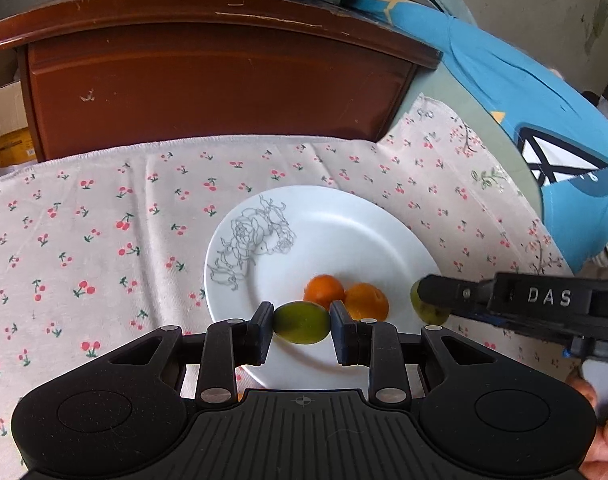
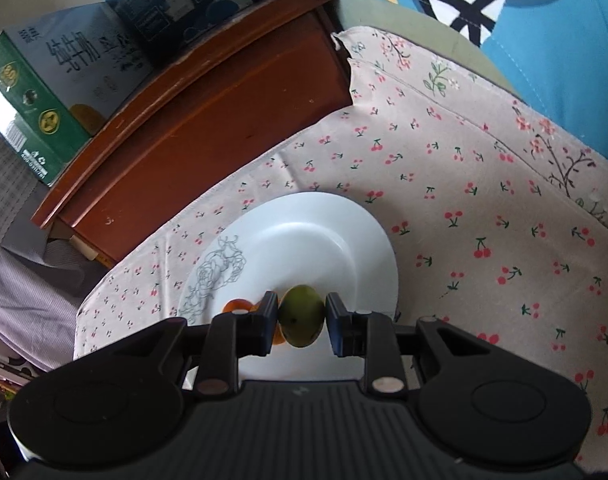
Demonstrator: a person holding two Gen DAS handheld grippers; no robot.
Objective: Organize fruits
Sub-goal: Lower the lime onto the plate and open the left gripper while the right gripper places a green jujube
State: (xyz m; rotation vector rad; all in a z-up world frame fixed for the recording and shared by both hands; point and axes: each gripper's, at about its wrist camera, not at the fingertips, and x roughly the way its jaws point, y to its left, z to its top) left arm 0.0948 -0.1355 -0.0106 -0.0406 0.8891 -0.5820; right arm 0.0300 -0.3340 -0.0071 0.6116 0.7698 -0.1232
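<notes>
Green fruit (image 1: 301, 322) clamped in left gripper (image 1: 302, 330) over white plate (image 1: 344, 228); right gripper (image 2: 302, 322) pinches second green fruit (image 2: 301, 316). Two oranges (image 1: 346, 296) on plate's near side.

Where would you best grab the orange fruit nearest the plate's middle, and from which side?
Grip the orange fruit across its round middle, coming from above with jaws on its left and far sides. The second orange fruit touches its right, and the white plate lies bare beyond.
</notes>
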